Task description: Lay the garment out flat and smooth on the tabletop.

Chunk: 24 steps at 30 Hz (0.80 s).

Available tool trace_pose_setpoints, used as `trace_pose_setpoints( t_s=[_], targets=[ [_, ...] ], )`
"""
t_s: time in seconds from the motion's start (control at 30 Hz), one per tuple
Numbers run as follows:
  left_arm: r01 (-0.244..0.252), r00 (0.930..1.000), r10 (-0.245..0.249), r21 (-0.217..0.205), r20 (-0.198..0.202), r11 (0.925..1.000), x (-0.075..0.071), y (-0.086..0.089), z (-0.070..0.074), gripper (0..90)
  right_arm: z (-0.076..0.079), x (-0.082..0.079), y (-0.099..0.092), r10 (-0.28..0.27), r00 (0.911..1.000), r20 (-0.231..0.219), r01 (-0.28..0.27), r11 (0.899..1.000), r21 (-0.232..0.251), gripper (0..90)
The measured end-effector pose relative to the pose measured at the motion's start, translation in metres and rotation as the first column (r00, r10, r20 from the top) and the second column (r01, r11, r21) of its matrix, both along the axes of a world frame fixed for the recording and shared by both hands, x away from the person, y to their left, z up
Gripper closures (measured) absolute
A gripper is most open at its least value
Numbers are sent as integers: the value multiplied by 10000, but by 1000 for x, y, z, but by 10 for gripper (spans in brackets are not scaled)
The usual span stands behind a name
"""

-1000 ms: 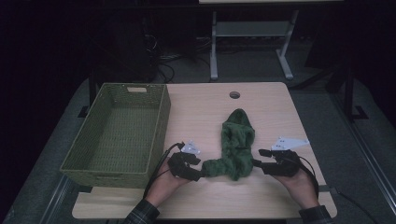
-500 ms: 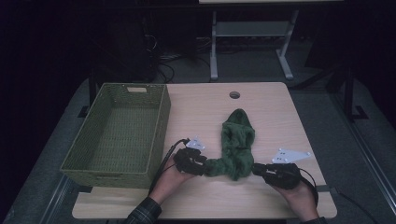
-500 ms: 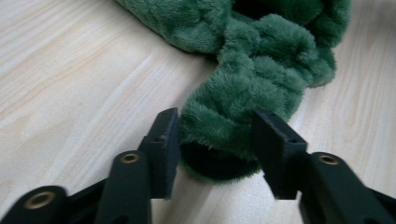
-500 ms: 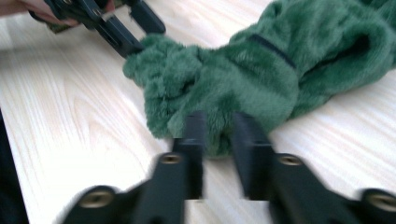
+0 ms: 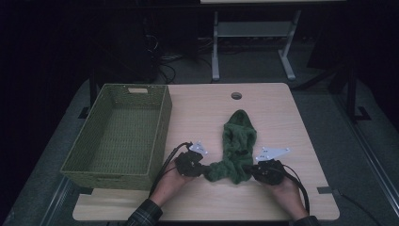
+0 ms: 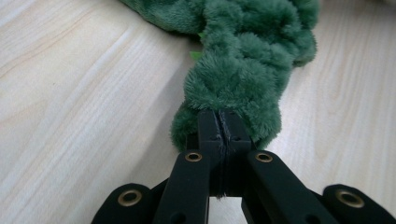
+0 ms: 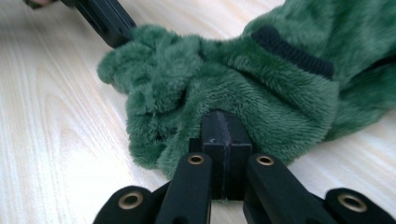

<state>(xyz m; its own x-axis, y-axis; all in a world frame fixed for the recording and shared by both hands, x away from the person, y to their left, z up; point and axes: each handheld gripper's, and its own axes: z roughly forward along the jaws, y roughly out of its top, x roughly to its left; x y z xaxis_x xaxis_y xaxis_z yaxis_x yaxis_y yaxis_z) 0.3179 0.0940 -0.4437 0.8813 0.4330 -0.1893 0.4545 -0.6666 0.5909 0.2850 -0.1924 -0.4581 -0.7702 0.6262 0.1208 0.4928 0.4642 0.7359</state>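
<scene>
So both grippers have just clamped down. A second ago the jaws were still spread on either side of the green fleece garment [image 5: 235,150]; they've been closing since, and now the left gripper [image 5: 203,169] and right gripper [image 5: 248,171] each pinch a bit of the fabric. In the left gripper view the two black jaws are pressed flat together with a tuft of the fuzzy material [image 6: 243,70] bunched right at the tips. Same story in the right gripper view: jaws together, pile of fleece [image 7: 224,88] squeezed in front of them. The right hand also dropped in closer to the cloth to get there.

My read: the grab is done, so a lift or a carry could come next, maybe toward the green woven basket [image 5: 117,136] sitting at the left of the high view, still empty.

The garment itself lies in the lower middle of the high view on the wooden table [image 5: 202,113], crumpled and folded over, narrowing toward the top of the frame. Thick plush pile, dark green, with a black ribbed band [image 7: 294,51] showing in the right gripper view.
</scene>
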Motion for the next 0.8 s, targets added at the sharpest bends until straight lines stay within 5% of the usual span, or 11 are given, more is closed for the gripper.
trace_pose_setpoints(
  t_s=[0.43,0.8],
  targets=[
    [-366,9991,345,-900,-251,9953,-32,24,22,896,-9,4,5,410,9988,-276,-417,9989,-236,900],
    [-244,9994,288,-1954,201,9804,-6,3,44,884,-8,4,6,570,9984,-19,-570,9975,-421,899]
  ],
)
